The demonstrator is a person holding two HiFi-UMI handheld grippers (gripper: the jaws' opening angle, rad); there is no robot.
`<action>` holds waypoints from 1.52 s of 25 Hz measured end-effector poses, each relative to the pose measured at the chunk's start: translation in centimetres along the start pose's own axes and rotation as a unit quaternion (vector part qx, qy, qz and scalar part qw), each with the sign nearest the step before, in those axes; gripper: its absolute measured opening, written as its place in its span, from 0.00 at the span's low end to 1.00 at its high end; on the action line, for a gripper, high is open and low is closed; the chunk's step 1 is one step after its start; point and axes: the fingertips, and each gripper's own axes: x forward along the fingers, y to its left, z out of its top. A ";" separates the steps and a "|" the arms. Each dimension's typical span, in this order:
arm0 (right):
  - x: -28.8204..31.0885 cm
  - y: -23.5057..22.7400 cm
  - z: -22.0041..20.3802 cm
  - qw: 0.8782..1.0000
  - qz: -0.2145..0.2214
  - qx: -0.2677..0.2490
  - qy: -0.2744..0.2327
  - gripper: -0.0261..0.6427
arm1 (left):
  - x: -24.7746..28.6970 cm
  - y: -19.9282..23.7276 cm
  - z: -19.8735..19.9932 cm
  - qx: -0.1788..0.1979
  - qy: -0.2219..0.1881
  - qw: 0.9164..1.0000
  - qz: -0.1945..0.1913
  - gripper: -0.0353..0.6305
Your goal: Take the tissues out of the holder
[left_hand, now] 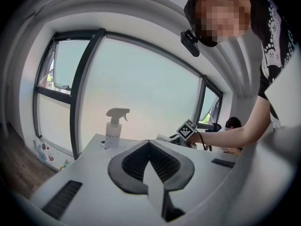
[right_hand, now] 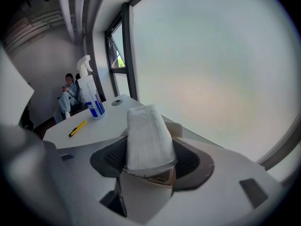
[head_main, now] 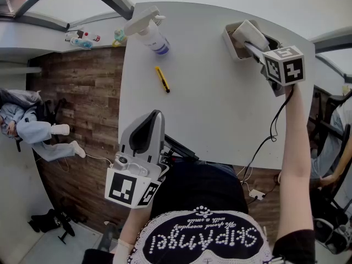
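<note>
A: Head view?
B: R gripper (head_main: 250,42) is at holder (head_main: 231,42), tissues (head_main: 248,33) btw its jaws. L gripper (head_main: 153,120) is over near edge of table (head_main: 209,114).
A: L gripper view?
B: Jaws clenched, nothing btw them.
A: R gripper view?
B: Grasping tissues, holder just under tips.

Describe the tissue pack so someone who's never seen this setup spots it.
Find the white table, then the open holder at its far right corner. The tissue pack is the white wrapped block sticking up tilted out of that holder, between the jaws of the right gripper. Unlike the spray bottle and yellow utility knife further left, it is off the tabletop.
</note>
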 end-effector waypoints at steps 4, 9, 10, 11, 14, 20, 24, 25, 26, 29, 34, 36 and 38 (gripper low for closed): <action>-1.2 0.1 0.8 1.000 -0.012 0.007 -0.014 0.46 | -0.2 -0.1 0.1 0.000 -0.003 1.000 -0.006 0.06; -2.8 0.7 2.4 0.999 -0.029 0.007 -0.041 0.46 | -0.4 -0.2 0.2 0.003 -0.007 1.000 -0.019 0.06; -3.2 0.8 2.7 0.998 -0.034 0.005 -0.046 0.46 | -0.4 -0.3 0.3 0.004 -0.008 1.000 -0.022 0.06; -3.6 0.9 3.0 0.998 -0.039 0.001 -0.049 0.46 | -0.5 -0.4 0.3 0.004 -0.009 1.000 -0.025 0.06; -4.5 1.3 3.7 0.997 -0.050 -0.004 -0.061 0.46 | -0.5 -0.5 0.3 0.006 -0.010 0.999 -0.034 0.06; -6.1 2.1 4.1 0.994 -0.062 0.011 -0.085 0.46 | -0.8 -1.1 0.3 0.010 -0.012 0.998 -0.056 0.06; -7.1 2.7 4.4 0.993 -0.070 0.019 -0.097 0.46 | -1.0 -1.3 0.3 0.014 -0.012 0.997 -0.070 0.06; -7.3 2.9 4.5 0.992 -0.072 0.021 -0.100 0.46 | -1.1 -1.3 0.4 0.015 -0.014 0.997 -0.074 0.06; -7.6 3.0 4.6 0.992 -0.074 0.023 -0.103 0.46 | -1.1 -1.4 0.4 0.017 -0.015 0.997 -0.078 0.06; -8.2 3.4 4.6 0.990 -0.080 0.025 -0.113 0.46 | -1.3 -1.5 0.5 0.019 -0.018 0.996 -0.087 0.06; -9.1 4.3 4.6 0.988 -0.089 0.028 -0.126 0.46 | -1.6 -1.6 0.5 0.022 -0.021 0.994 -0.101 0.06; -9.7 4.6 4.5 0.986 -0.094 0.033 -0.132 0.46 | -1.7 -1.7 0.5 0.024 -0.023 0.994 -0.106 0.06; -10.2 4.8 4.3 0.985 -0.097 0.041 -0.138 0.46 | -1.7 -1.8 0.6 0.025 -0.025 0.993 -0.109 0.06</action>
